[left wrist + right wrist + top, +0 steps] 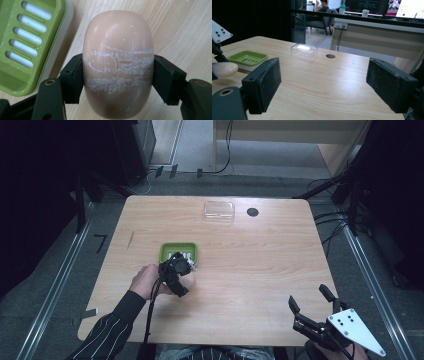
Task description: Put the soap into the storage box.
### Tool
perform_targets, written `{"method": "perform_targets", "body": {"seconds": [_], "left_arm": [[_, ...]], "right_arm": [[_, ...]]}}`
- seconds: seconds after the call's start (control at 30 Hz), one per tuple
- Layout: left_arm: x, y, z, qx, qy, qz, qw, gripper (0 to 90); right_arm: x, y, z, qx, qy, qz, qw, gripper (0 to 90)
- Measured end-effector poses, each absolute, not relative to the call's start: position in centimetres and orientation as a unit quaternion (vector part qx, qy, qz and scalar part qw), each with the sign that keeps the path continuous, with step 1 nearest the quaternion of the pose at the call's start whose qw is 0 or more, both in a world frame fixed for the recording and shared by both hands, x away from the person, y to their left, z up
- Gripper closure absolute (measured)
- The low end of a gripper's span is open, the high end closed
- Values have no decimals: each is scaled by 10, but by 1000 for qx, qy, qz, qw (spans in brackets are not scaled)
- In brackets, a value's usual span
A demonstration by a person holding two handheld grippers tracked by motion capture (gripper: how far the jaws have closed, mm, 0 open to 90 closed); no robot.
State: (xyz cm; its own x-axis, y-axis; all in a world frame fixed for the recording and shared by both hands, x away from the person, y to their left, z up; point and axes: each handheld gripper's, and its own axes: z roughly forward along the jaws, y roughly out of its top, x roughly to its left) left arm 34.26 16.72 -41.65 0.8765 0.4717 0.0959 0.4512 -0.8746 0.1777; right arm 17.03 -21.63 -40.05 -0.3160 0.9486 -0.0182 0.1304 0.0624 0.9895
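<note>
Nearest the lens in the left gripper view: a pale pink oval soap bar point(118, 67), pinched across its short axis by the left gripper point(118, 75), one black pad bearing flat on each long side. White scuff lines cross the bar's top face at pad level. The bar sits at, or just above, the tabletop point(185, 27); contact beneath it cannot be confirmed. In the high view the bar point(188, 281) is left of the tabletop's centre, well in from its near edge.

Just beside the bar stands a green slotted soap dish point(30, 42), its near rim close to the bar but apart from it. The dish is empty.

Assessment of the step in hand: the work appears to be transfer of the bar into the dish. To do it well, keep the pinch steady, since the bar looks smooth and rounded and could slide out; lift enough to clear the raised rim; line the bar's long axis up with the dish's length; lower it flat onto the slots before the pads part.

Right gripper point(314, 304): jaws spread wide, nothing between them, idle at the near right corner of the tabletop.

Further out: a clear plastic lid point(219, 212) and a round cable hole point(252, 212) near the far edge.
</note>
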Motion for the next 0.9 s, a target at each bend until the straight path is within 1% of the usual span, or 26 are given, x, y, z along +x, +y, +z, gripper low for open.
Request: {"method": "perform_targets", "body": {"seconds": [0.4, 0.9], "left_arm": [[346, 169, -405, 967, 226, 69, 90, 334], [355, 175, -391, 970, 209, 87, 92, 334]], "right_arm": [[170, -216, -401, 438, 616, 526, 388, 132], [170, -216, -401, 438, 616, 527, 388, 133]]}}
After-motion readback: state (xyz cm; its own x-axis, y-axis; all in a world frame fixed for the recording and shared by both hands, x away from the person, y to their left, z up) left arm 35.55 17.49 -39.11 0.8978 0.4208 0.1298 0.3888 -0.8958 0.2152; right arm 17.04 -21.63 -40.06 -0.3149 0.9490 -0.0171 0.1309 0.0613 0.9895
